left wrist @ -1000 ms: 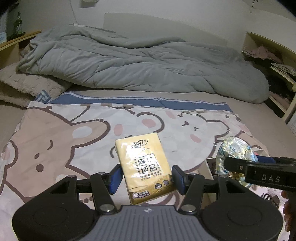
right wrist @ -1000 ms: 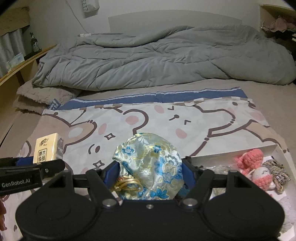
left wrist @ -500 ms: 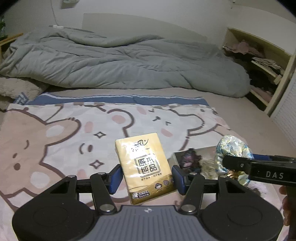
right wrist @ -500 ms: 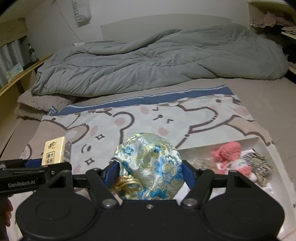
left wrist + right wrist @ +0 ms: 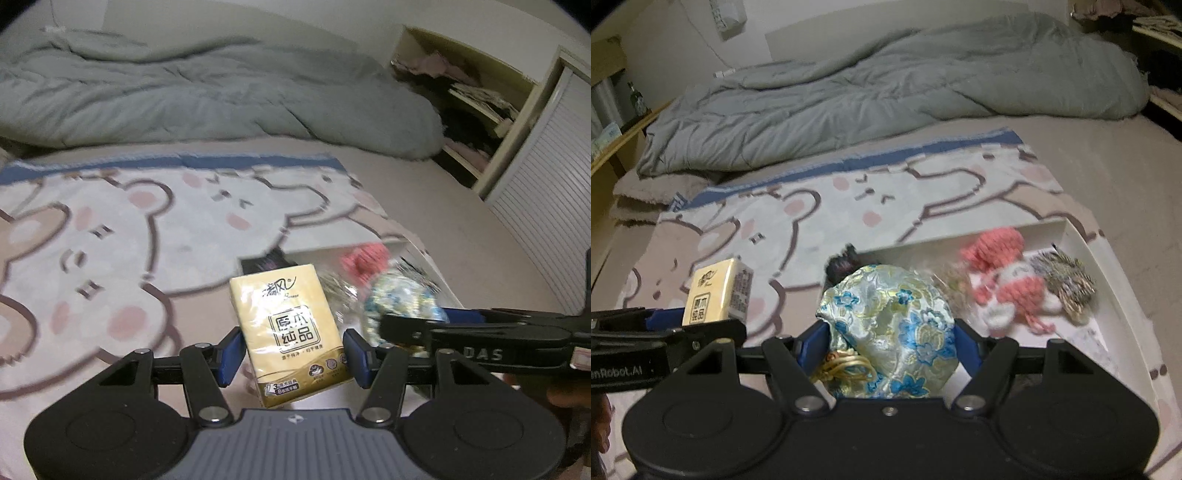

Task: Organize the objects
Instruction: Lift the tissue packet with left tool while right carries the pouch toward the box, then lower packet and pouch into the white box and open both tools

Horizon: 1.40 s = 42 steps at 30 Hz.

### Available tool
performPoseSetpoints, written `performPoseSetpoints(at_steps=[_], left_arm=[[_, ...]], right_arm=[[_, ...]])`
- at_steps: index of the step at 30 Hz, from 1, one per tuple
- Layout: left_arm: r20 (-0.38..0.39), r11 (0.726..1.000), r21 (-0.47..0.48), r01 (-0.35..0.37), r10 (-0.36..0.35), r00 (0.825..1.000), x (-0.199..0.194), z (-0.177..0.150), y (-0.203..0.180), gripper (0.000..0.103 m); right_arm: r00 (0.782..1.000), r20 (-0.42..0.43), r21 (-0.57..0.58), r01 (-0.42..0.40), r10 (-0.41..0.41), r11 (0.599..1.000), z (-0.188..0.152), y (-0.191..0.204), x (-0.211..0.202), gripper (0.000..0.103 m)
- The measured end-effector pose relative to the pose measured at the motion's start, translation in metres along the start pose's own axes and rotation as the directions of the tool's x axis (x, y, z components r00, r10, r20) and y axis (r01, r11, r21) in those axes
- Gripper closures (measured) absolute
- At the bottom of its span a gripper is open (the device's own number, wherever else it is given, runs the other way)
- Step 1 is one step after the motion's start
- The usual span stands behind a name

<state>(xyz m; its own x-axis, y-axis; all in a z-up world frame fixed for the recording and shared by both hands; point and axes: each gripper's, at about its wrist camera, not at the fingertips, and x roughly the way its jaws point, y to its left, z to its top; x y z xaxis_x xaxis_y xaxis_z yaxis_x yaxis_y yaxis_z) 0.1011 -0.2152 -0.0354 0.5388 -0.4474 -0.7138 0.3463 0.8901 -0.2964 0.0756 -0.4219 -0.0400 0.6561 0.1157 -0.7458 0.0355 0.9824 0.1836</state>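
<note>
The left gripper (image 5: 293, 349) pinched a yellow tissue pack (image 5: 288, 332) between its blue pads, the pack standing upright and a little tilted, its printed face toward the camera. The right gripper (image 5: 890, 345) was clamped on a brocade pouch (image 5: 892, 328) with blue flowers, a gold cord (image 5: 846, 369) hanging out at its lower left. In the right wrist view the left gripper showed at the left edge with the pack (image 5: 718, 291) in it; in the left wrist view the right gripper (image 5: 402, 325) reached in from the right with the pouch (image 5: 402, 299).

Both loads hung over the near end of a white box (image 5: 1108, 273) that lay on a bear-print blanket (image 5: 849, 199). Inside the box lay a pink and white knitted doll (image 5: 1004, 280), a brown striped trinket (image 5: 1067, 280) just to its right, and a dark tuft (image 5: 842, 258) at the left corner, partly behind the pouch. Much of this was blurred.

Beyond the blanket, a rumpled grey duvet (image 5: 184, 96) covered the far part of the bed. To the right stood open shelves (image 5: 476, 107) holding clothes.
</note>
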Motion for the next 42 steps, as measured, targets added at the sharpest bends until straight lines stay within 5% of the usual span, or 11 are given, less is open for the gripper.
performPoseSetpoints(at_steps=[20, 25, 31, 42], left_arm=[[-0.137, 0.999, 0.023, 0.040, -0.037, 0.990, 0.056, -0.030, -0.039, 0.045], [-0.155, 0.999, 0.018, 0.033, -0.030, 0.987, 0.065, -0.033, -0.041, 0.044], [-0.167, 1.000, 0.017, -0.002, 0.004, 0.986, 0.065, -0.034, -0.037, 0.026], [-0.153, 0.999, 0.033, -0.015, 0.020, 0.988, 0.056, -0.030, -0.033, 0.026]], right_arm=[[0.980, -0.190, 0.125, -0.040, 0.063, 0.991, -0.033, -0.057, 0.044, 0.030], [0.978, -0.201, 0.125, -0.021, 0.046, 0.992, -0.036, -0.067, 0.046, 0.029], [0.973, -0.223, 0.124, -0.022, 0.050, 0.992, -0.038, -0.071, 0.046, 0.021], [0.981, -0.189, 0.118, -0.030, 0.052, 0.993, -0.032, -0.065, 0.035, 0.018]])
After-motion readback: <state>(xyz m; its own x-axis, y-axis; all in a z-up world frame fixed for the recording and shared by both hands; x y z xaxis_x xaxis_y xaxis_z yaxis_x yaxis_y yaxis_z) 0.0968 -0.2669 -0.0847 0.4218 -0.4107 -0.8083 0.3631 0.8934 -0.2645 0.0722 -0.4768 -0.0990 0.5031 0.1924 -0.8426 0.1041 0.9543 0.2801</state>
